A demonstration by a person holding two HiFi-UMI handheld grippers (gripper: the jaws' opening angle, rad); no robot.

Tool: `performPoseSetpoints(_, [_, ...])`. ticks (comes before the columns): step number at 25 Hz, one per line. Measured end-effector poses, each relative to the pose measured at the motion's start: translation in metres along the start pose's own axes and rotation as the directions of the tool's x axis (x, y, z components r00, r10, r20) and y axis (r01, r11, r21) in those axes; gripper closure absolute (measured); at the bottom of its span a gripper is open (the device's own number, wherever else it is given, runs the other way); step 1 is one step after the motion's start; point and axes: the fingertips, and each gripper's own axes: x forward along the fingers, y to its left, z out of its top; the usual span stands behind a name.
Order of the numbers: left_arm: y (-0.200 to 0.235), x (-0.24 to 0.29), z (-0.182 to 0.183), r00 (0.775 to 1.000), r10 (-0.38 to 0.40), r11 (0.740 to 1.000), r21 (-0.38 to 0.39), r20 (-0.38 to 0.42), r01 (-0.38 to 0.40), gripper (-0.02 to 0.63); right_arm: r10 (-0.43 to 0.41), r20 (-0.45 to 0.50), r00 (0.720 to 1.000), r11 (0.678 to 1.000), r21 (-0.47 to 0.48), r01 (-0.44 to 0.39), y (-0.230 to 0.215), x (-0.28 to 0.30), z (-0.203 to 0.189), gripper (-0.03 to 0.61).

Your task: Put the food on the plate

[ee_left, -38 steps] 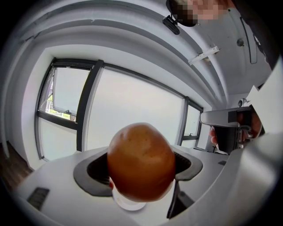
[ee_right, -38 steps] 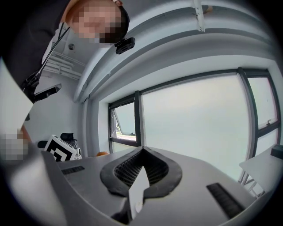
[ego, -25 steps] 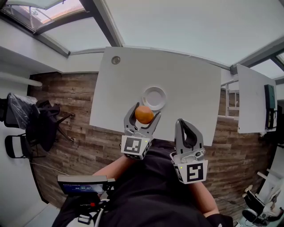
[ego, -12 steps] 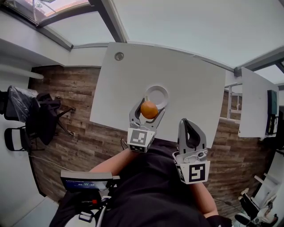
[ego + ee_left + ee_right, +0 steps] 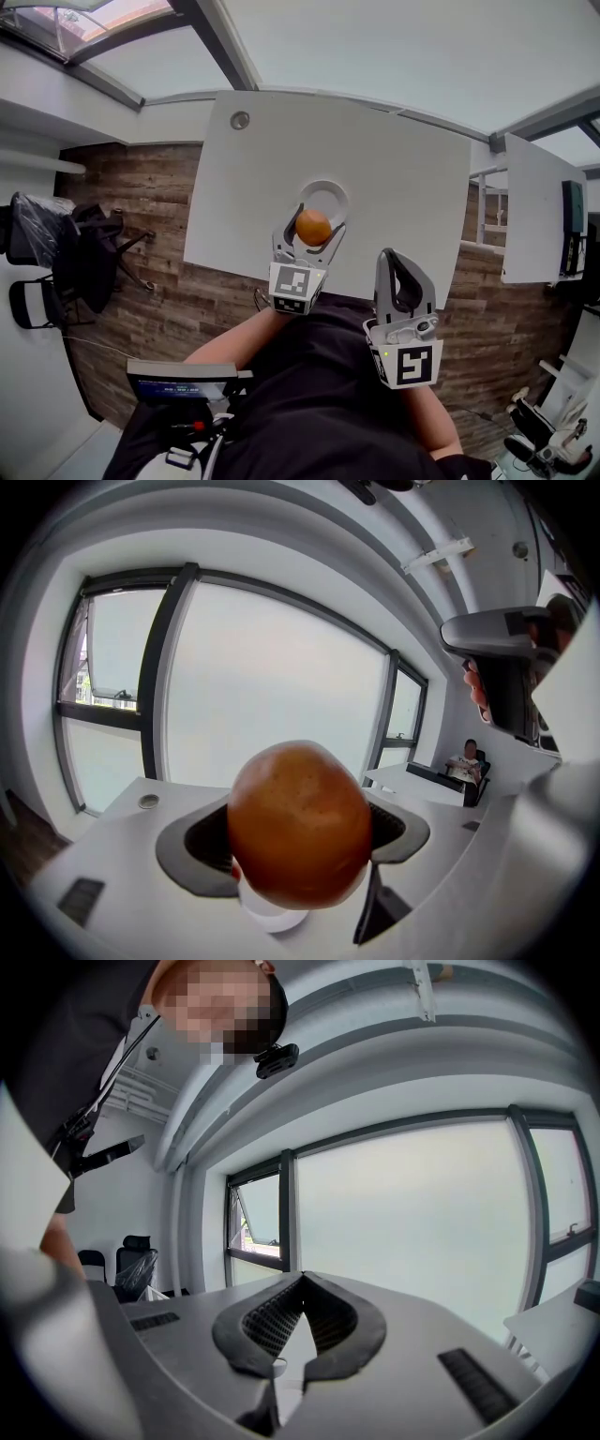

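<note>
There is one round orange-brown piece of food (image 5: 313,228) and one round white plate (image 5: 331,194). Two handheld two-jaw grippers show, the left gripper (image 5: 315,217) and the right gripper (image 5: 392,257), each with one marker cube. Two white tables appear: one large rectangular table (image 5: 403,178) and one smaller side table (image 5: 531,211).

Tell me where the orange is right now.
The orange is clamped in the left gripper, near the middle of the head view, hovering at the near edge of the white plate on the table.
</note>
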Motion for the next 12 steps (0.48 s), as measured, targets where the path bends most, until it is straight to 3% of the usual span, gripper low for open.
performPoseSetpoints(12, [0.017,0.026,-0.018,0.998,0.013,1.0,-0.002,-0.065,-0.013,0.261,-0.016,-0.021,1.0,1.0,0.004,0.017,-0.014,0.011,-0.006,0.581])
